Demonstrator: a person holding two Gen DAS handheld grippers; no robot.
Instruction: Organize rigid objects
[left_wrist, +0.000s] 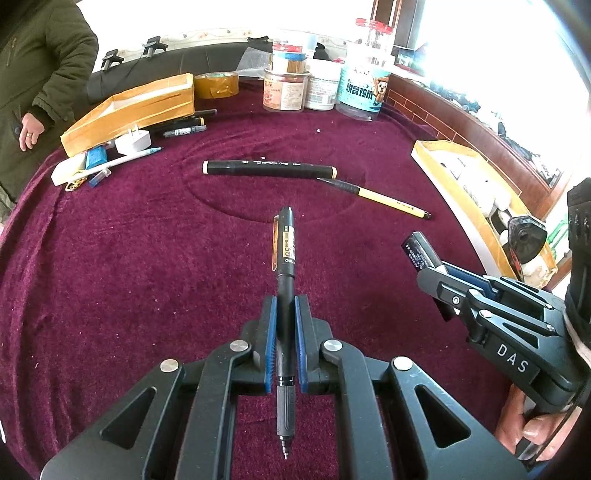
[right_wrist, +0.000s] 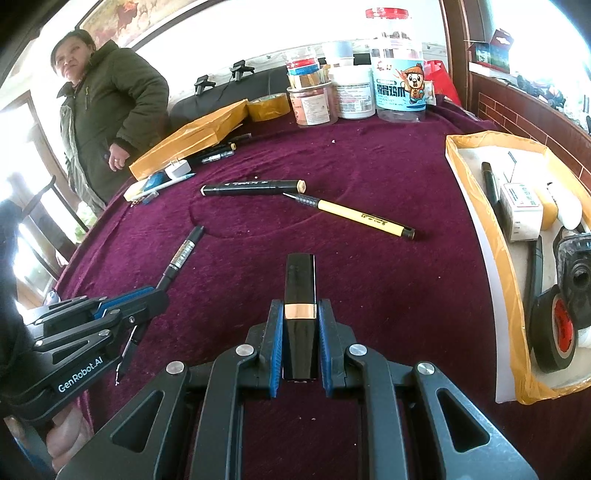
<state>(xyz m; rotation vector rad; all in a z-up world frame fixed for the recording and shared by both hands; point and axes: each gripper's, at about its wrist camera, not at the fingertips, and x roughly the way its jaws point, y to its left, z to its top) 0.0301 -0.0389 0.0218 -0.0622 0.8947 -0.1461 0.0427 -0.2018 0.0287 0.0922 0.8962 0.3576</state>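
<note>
My left gripper (left_wrist: 285, 306) is shut on a black gel pen (left_wrist: 285, 254), whose capped end points away and whose tip hangs back between the arms. In the right wrist view this same left gripper (right_wrist: 157, 293) and black gel pen (right_wrist: 183, 254) show at the lower left. My right gripper (right_wrist: 300, 310) is shut on a black lipstick tube (right_wrist: 300, 280) with a copper band. From the left wrist view, the right gripper (left_wrist: 430, 273) and the lipstick tube (left_wrist: 419, 251) sit at the right. A black marker (right_wrist: 251, 187) and a yellow pencil (right_wrist: 354, 216) lie on the purple cloth ahead.
A taped tray (right_wrist: 480, 236) on the right holds a pen, a small box, tape rolls and other items. A second taped tray (left_wrist: 129, 110) stands far left with pens, a charger plug (left_wrist: 133, 142) and small items beside it. Jars (left_wrist: 360, 92) and tape line the back. A person in a green coat (right_wrist: 110, 110) stands at left.
</note>
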